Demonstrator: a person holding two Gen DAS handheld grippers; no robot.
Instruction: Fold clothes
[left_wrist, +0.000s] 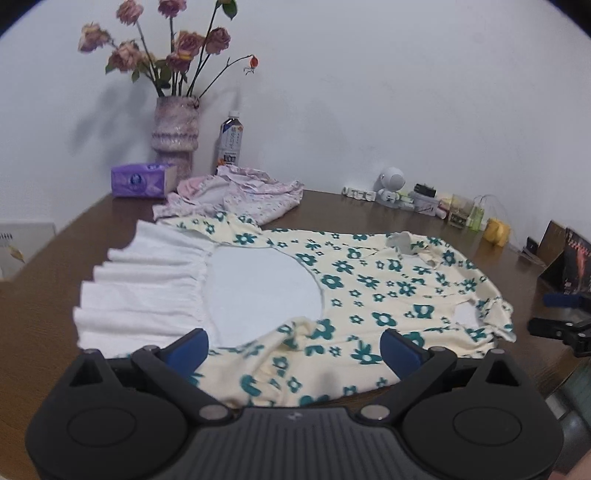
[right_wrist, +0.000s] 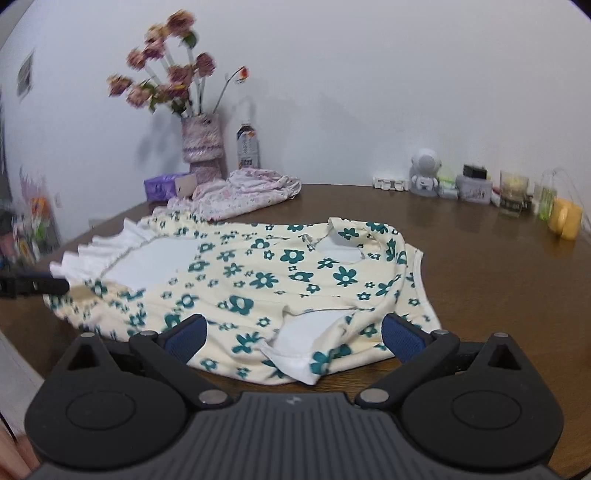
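Observation:
A cream garment with teal flowers (left_wrist: 369, 291) lies flat on the brown table, with a white ruffled hem (left_wrist: 147, 280) at its left end. It also shows in the right wrist view (right_wrist: 266, 273). My left gripper (left_wrist: 295, 347) is open, its blue pads on either side of the garment's near edge, holding nothing. My right gripper (right_wrist: 295, 338) is open over the near edge by a white-lined sleeve (right_wrist: 303, 332), holding nothing. The left gripper's tip shows at the left edge of the right wrist view (right_wrist: 33, 286). The right gripper's tip shows at the right edge of the left wrist view (left_wrist: 565, 325).
A crumpled pink garment (left_wrist: 236, 192) lies behind the flowered one. A vase of dried roses (left_wrist: 175, 136), a bottle (left_wrist: 229, 138) and a purple tissue pack (left_wrist: 142, 181) stand at the back left. A white figurine (left_wrist: 391, 184), small jars and a yellow object (left_wrist: 496, 230) line the back right.

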